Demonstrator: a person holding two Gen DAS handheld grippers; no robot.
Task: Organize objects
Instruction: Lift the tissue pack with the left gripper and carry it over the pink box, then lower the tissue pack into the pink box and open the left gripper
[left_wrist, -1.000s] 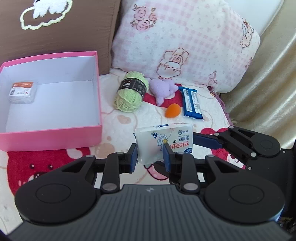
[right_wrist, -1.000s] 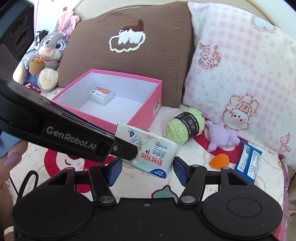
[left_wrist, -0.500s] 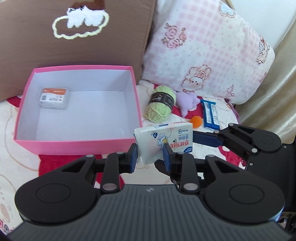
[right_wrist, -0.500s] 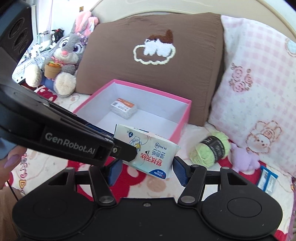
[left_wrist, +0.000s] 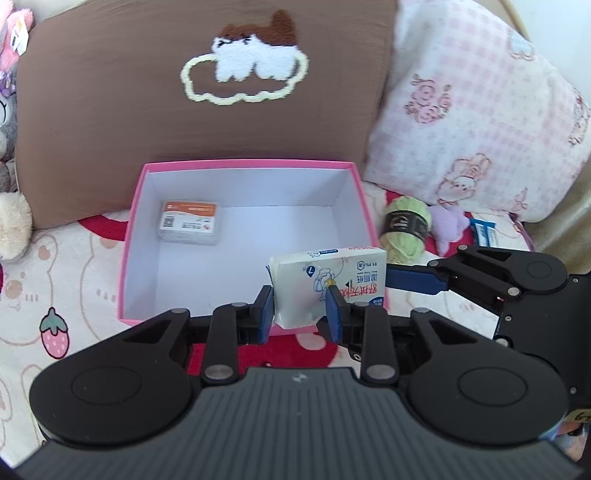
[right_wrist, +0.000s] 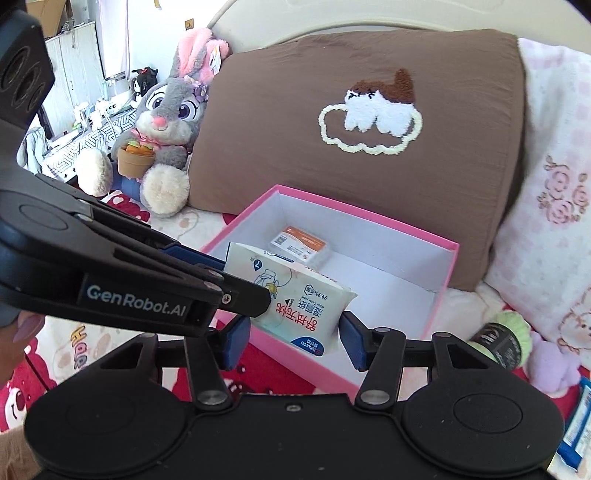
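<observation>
My left gripper (left_wrist: 300, 308) is shut on a white pack of wet wipes (left_wrist: 328, 280) and holds it above the front right edge of the pink box (left_wrist: 243, 166). The pack also shows in the right wrist view (right_wrist: 295, 299). My right gripper (right_wrist: 293, 341) is open around the same pack, its pads apart from the pack's sides. The pink box (right_wrist: 439, 291) has a white inside and holds a small orange-and-white packet (left_wrist: 188, 223). To the box's right lie a green yarn ball (left_wrist: 404, 230), a purple plush (left_wrist: 448, 227) and a blue snack bar (left_wrist: 484, 232).
A brown pillow (left_wrist: 207, 81) stands behind the box and a pink checked pillow (left_wrist: 480, 99) at the right. A grey bunny plush (right_wrist: 162, 125) sits at the far left. The bedspread (left_wrist: 55, 266) is white with red prints.
Both grippers have moved left with the wipes pack, from over the bedspread by the yarn to the box's front right edge. The grips are unchanged.
</observation>
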